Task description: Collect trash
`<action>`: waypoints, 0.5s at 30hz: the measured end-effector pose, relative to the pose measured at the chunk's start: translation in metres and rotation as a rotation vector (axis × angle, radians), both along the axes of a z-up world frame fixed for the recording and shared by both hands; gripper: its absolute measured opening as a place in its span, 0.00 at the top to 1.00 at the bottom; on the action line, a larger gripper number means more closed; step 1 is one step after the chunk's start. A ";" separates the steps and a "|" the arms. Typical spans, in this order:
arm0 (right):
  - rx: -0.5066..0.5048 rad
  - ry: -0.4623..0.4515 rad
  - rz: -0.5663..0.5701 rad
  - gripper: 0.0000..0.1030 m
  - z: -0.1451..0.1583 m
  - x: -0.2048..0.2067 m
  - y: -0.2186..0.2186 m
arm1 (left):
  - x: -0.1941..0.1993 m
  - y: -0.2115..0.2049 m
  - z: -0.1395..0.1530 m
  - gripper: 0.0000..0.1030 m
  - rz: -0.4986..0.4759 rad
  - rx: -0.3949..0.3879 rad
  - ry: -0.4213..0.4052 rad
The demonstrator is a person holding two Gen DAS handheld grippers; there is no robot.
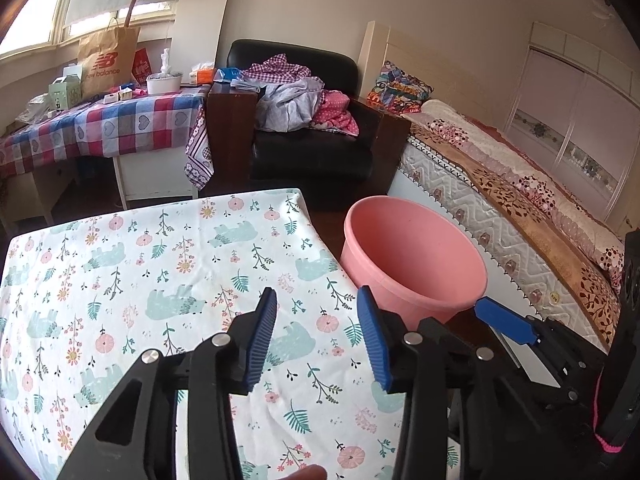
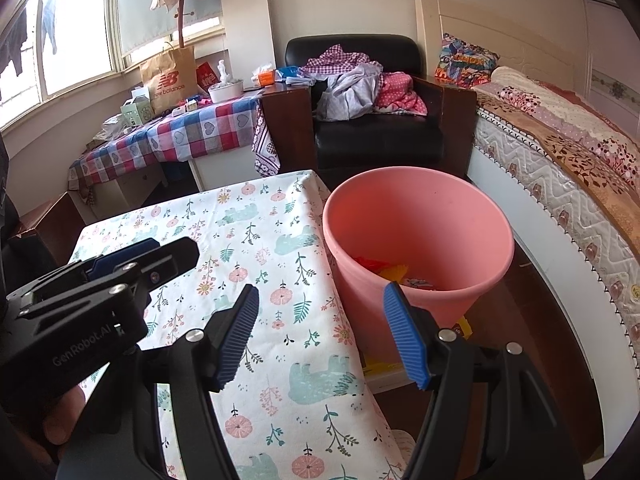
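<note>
A pink plastic bucket [image 1: 416, 264] stands on the floor at the right edge of a table with a floral bear-print cloth [image 1: 160, 272]. In the right wrist view the bucket [image 2: 420, 216] holds red and yellow trash pieces [image 2: 384, 268] at its bottom. My left gripper [image 1: 316, 336] is open and empty above the cloth near the table's right edge. My right gripper [image 2: 320, 332] is open and empty, over the table edge beside the bucket. The left gripper [image 2: 132, 264] also shows at the left of the right wrist view. No trash shows on the cloth.
A bed [image 1: 520, 192] runs along the right, close to the bucket. A black armchair [image 1: 312, 120] heaped with clothes stands behind. A checked-cloth table [image 1: 104, 124] with a paper bag and boxes stands at the back left. Yellow scraps [image 2: 464, 328] lie on the floor by the bucket.
</note>
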State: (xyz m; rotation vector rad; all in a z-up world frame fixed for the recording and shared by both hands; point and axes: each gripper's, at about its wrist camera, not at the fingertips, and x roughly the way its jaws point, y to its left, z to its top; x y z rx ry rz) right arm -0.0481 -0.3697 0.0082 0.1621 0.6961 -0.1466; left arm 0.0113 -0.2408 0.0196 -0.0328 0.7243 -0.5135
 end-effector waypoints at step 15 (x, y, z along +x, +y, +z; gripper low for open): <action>-0.017 0.007 -0.032 0.36 -0.002 0.003 -0.006 | 0.002 0.001 -0.002 0.62 0.005 0.001 0.008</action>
